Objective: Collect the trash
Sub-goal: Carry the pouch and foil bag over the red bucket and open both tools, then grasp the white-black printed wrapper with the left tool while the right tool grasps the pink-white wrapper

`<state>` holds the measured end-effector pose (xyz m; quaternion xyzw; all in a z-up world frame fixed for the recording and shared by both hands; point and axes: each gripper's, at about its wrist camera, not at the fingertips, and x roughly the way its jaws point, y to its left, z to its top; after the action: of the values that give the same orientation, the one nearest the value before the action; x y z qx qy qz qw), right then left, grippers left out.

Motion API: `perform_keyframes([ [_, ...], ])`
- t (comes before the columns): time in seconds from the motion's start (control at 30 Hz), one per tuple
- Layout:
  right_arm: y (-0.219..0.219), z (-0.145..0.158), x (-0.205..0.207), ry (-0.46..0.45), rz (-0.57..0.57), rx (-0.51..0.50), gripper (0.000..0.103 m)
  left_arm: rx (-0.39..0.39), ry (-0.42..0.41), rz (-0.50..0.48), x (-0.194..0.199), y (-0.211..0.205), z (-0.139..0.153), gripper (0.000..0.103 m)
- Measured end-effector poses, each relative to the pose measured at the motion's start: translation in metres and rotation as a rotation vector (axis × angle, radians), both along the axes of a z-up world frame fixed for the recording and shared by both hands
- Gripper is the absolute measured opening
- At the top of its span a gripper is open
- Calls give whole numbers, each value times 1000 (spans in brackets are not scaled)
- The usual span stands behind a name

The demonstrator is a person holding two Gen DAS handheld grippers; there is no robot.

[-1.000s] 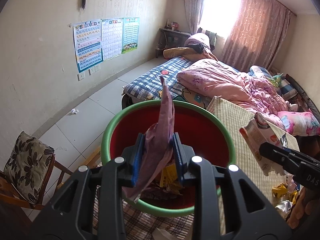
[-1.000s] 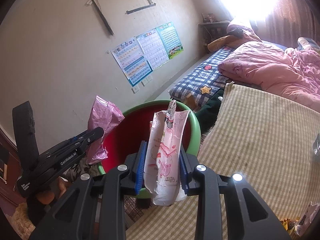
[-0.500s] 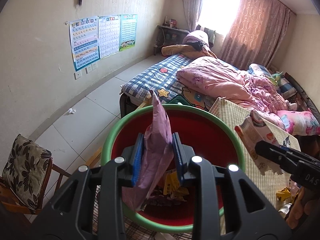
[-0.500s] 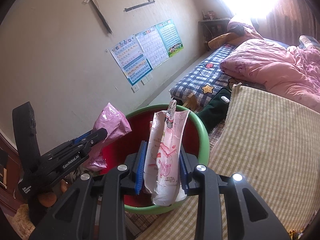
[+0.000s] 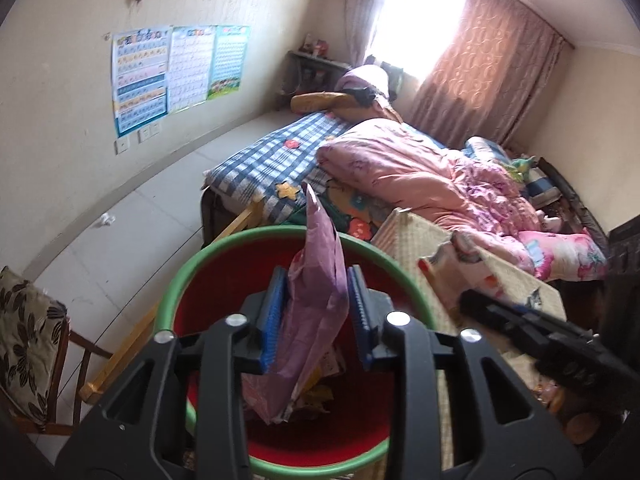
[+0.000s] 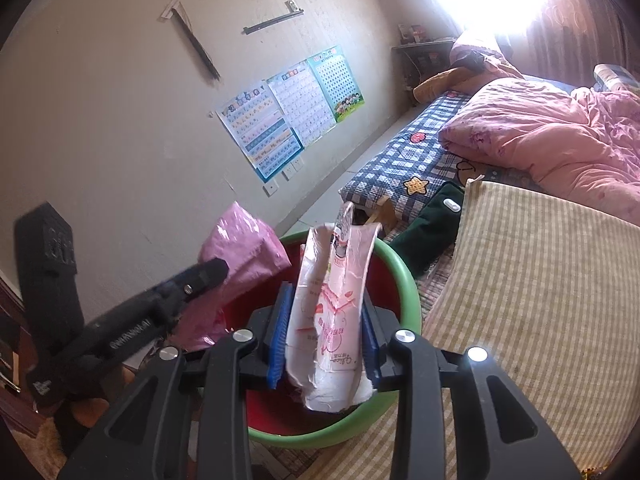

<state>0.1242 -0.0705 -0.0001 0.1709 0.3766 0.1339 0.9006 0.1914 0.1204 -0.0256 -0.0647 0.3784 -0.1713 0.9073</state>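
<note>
Both grippers hang over the red bin (image 5: 224, 300) with the green rim, which stands at the near end of the bed beside the striped mat (image 6: 540, 280). The left gripper (image 5: 316, 312) has the pink plastic bag (image 5: 316, 280) between its blue pads; its jaws are opening, and a gap shows on the right pad side, so the bag appears to be coming free above the bin's mouth. The right gripper (image 6: 326, 340) carries the white printed wrapper (image 6: 332, 312), and its jaws are also opening, though both pads seem to contact the wrapper. Both items are light, thin, crumpled film: soft, limp and somewhat slick. Such material is best pinched across a bunched fold near its middle, not by a loose edge. It may cling to a pad when let go. Other wrappers already lie in the bin.
</note>
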Motion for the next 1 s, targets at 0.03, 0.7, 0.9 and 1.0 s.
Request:
perform_keyframes([
  [0.03, -1, 1, 0, -6, -1, 9, 38, 4, 1, 9, 1, 2, -1, 53],
  [0.7, -91, 0, -97, -13, -208, -62, 62, 59, -33, -36, -71, -53, 1, 72],
  [0.9, -178, -5, -159, 19, -349, -131, 66, 65, -11, -123, -117, -112, -5, 78],
  [1.0, -213, -16, -179, 81, -373, -154, 67, 65, 30, -168, -140, -142, -17, 78],
])
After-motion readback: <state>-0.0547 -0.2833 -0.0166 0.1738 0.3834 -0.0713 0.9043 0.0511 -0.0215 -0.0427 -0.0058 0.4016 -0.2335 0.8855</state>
